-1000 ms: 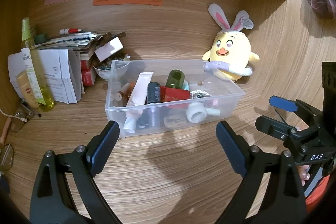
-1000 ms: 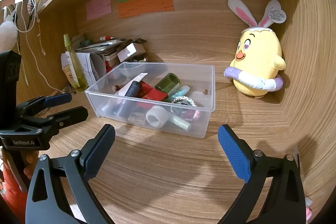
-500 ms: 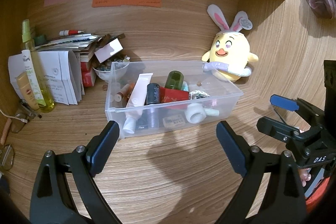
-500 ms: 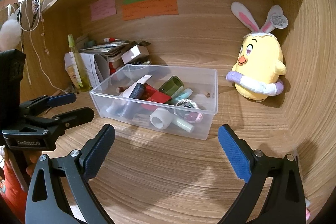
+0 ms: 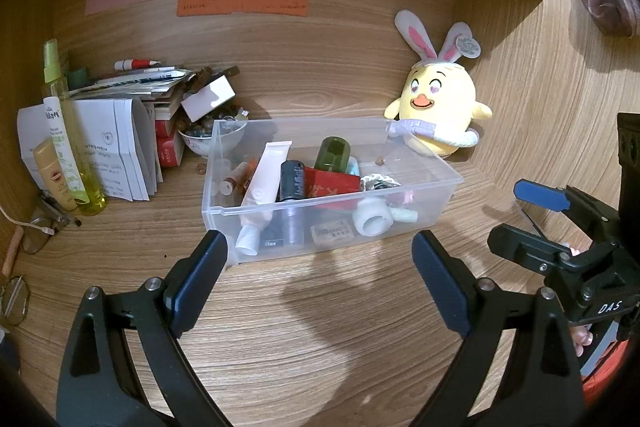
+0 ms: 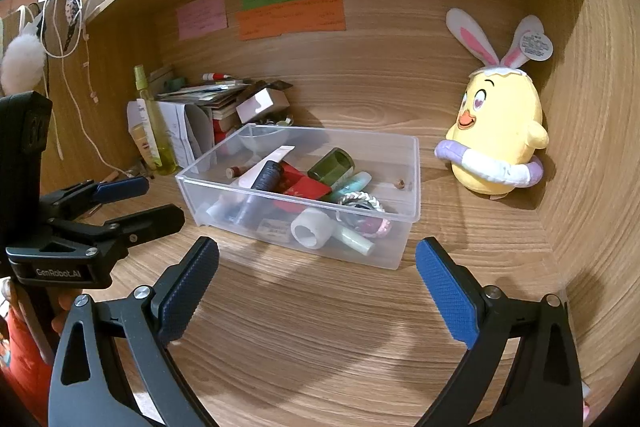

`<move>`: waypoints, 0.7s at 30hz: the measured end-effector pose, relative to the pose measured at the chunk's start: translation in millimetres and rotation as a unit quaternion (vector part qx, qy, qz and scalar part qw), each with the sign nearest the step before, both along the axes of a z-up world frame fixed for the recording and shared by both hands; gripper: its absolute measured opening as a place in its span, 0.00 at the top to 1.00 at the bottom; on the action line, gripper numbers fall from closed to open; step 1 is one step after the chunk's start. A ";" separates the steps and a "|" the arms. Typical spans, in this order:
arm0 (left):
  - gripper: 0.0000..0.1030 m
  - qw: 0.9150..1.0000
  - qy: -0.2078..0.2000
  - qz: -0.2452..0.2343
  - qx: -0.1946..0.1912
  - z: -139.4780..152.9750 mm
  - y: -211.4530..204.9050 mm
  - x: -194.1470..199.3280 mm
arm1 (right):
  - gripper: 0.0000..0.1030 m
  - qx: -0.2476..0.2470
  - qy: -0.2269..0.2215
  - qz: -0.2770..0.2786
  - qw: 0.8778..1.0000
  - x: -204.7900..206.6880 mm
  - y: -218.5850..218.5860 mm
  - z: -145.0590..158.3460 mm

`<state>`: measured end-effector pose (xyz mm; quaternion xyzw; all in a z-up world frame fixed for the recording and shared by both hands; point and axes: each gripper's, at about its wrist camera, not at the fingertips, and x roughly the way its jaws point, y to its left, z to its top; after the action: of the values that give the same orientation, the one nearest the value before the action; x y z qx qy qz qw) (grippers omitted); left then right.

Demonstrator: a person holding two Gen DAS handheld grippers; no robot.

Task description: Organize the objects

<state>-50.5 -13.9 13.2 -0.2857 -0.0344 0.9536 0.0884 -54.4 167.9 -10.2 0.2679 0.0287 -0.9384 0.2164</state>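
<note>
Toiletries already fill the clear bin (image 5: 328, 187); both hand-held grippers, left (image 5: 320, 279) and right (image 6: 316, 283), hang wide open and empty, so tidying could be ending or barely underway.

Warm, even overhead light, soft shadows on the desk (image 5: 320, 327), sharp focus, heavy fisheye edge warp.

The right gripper (image 6: 318, 269) hovers with its jaws spread wide and empty over the wooden desk (image 6: 320, 339), facing a clear plastic bin (image 6: 412, 183) of small toiletries (tubes, a green bottle). The left gripper (image 6: 150, 201) enters from the left, also spread. A yellow plush chick (image 6: 496, 143) sits by the right wall.
</note>
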 end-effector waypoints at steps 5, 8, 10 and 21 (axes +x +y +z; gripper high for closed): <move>0.08 1.000 0.000 -0.001 0.000 -0.1 -0.1 0.4 | 0.04 0.000 0.000 0.000 1.000 0.1 0.2 0.4; 0.08 1.000 0.000 0.000 0.000 -0.4 0.5 0.4 | 0.04 0.000 0.001 -0.001 1.000 0.1 0.2 0.6; 0.08 1.000 0.001 -0.002 0.000 -0.6 0.4 0.5 | 0.04 -0.001 0.002 -0.001 1.000 0.4 0.6 0.6; 0.08 1.000 -0.003 -0.014 -0.002 1.7 0.5 0.2 | 0.04 -0.003 0.001 -0.001 1.000 0.2 2.1 1.0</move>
<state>-50.3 -13.4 14.9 -0.2895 -0.0289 0.9514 0.1007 -54.2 170.0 -9.2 0.2665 0.0258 -0.9390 0.2158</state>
